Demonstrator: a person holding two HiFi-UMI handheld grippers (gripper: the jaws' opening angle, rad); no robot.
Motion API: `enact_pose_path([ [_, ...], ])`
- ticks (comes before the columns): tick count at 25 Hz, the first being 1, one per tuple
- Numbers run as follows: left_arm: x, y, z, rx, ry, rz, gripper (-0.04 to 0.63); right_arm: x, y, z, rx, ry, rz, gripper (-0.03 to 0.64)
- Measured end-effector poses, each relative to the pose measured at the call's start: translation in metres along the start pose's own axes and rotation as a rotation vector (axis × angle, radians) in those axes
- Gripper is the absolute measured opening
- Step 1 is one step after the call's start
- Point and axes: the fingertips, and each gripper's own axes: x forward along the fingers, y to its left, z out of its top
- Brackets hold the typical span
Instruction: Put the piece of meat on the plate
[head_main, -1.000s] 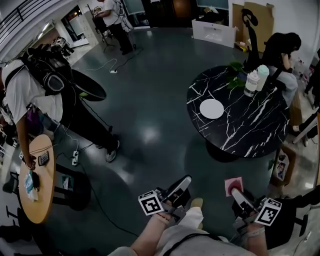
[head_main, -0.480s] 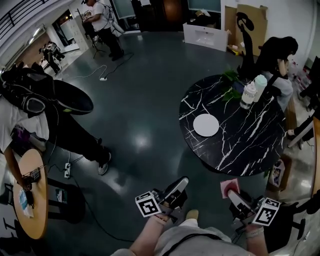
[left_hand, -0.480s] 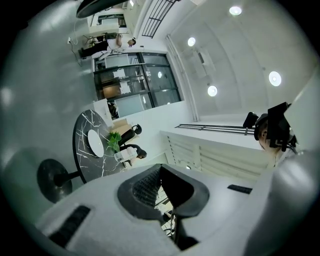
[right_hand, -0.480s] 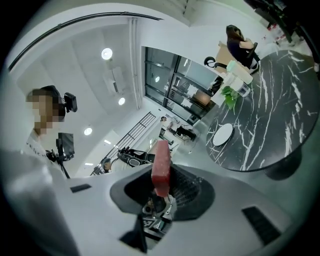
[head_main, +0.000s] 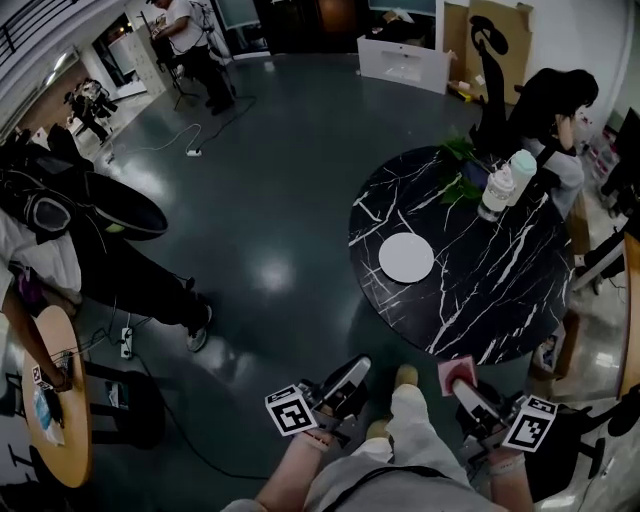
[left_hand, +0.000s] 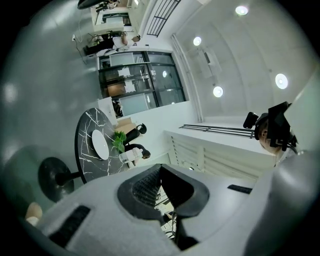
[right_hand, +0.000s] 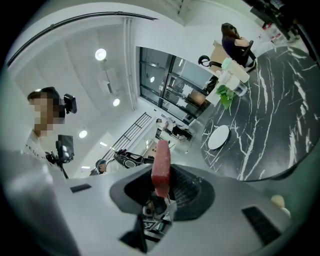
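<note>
Slim red piece of meat pinched in right gripper, left gripper closed, nothing inside

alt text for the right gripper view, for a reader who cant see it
The right gripper is shut on a reddish piece of meat that sticks out past its jaws. Beyond it, to the right, a round black marble-look table carries an empty white plate, with a green plant and bottles at its far edge.
</note>
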Motion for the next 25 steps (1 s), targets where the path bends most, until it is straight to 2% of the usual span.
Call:
enact_pose_path([
  [6, 0.013, 0.018, 0.029, -0.022, -0.083, 0.03, 0.011, 0.038, -0.021, 0.018, 0.035, 0.066, 0.041, 0.091],
  [15, 0.064, 0.054, 0.101, 0.056, -0.152, 0.059, 0.011, 0.109, -0.048, 0.087, -0.015, 0.133, 0.118, 0.091],
  [20, 0.098, 0.062, 0.114, 0.059, -0.168, 0.035, 0.011, 0.12, -0.068, 0.113, -0.015, 0.148, 0.114, 0.091],
  [25, 0.108, 0.074, 0.123, 0.049, -0.191, 0.044, 0.011, 0.134, -0.084, 0.127, -0.014, 0.159, 0.101, 0.091],
])
